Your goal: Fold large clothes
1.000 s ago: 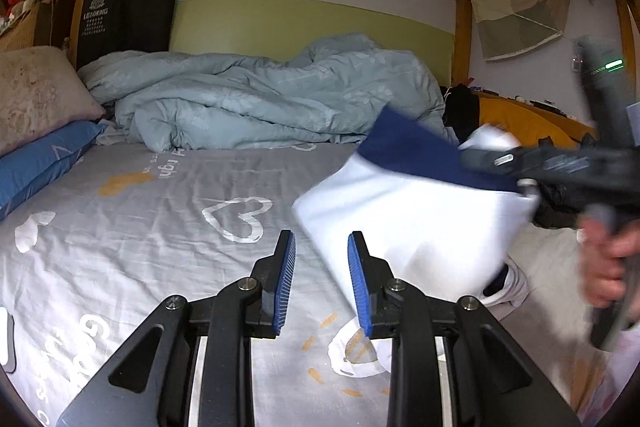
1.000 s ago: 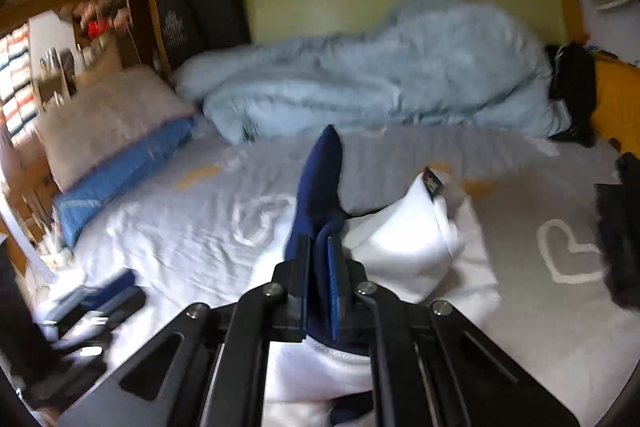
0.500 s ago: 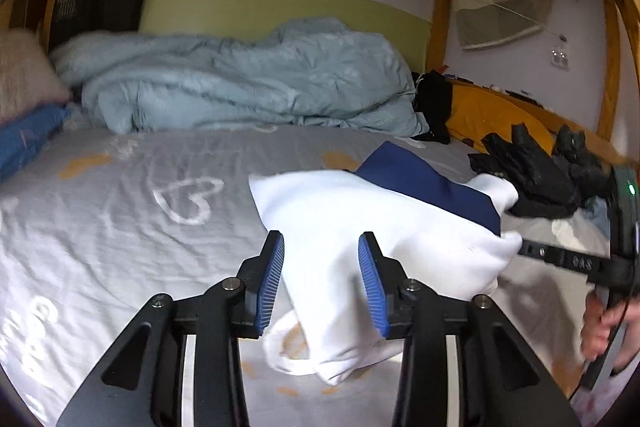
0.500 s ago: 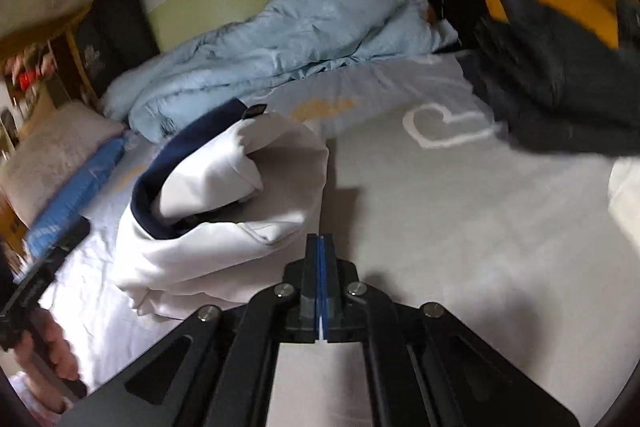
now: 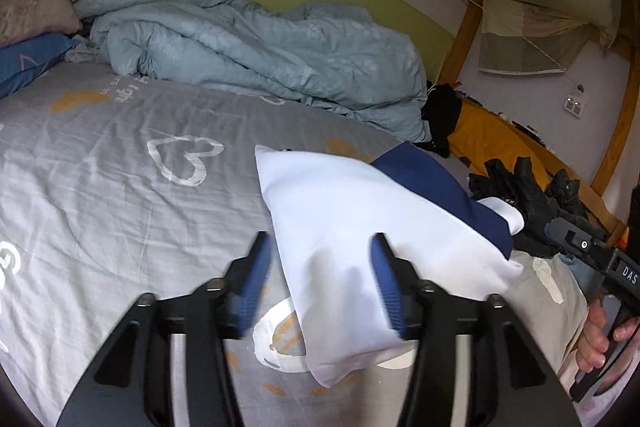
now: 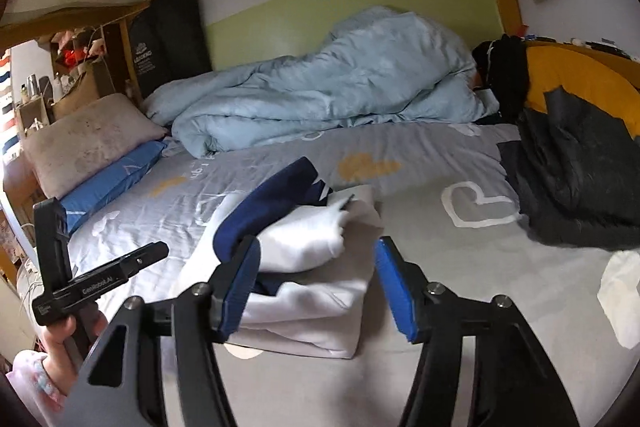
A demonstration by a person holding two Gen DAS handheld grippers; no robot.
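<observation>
A white garment with a navy panel (image 5: 360,211) lies folded in a bundle on the grey heart-print bed sheet (image 5: 120,195). My left gripper (image 5: 320,283) hovers just over the bundle's near end. Its jaws are opening, the cloth shows between the blue pads, and neither pad presses on it. In the right wrist view the same garment (image 6: 312,267) sits right in front of my right gripper (image 6: 318,287). Those jaws are opening too, wide apart around the bundle's near edge without gripping it. Each view shows the other gripper held in a hand (image 6: 60,339).
A rumpled light blue duvet (image 5: 248,43) fills the back of the bed. Pillows (image 6: 88,143) lie at the left. A pile of dark clothes (image 6: 576,171) and an orange blanket (image 6: 576,75) sit at the right, inside the wooden bed frame (image 5: 464,31).
The right gripper let go of the navy edge, drew back shut, and now stands wide. The garment dropped from mid-air onto the sheet. The left jaws spread wider.
</observation>
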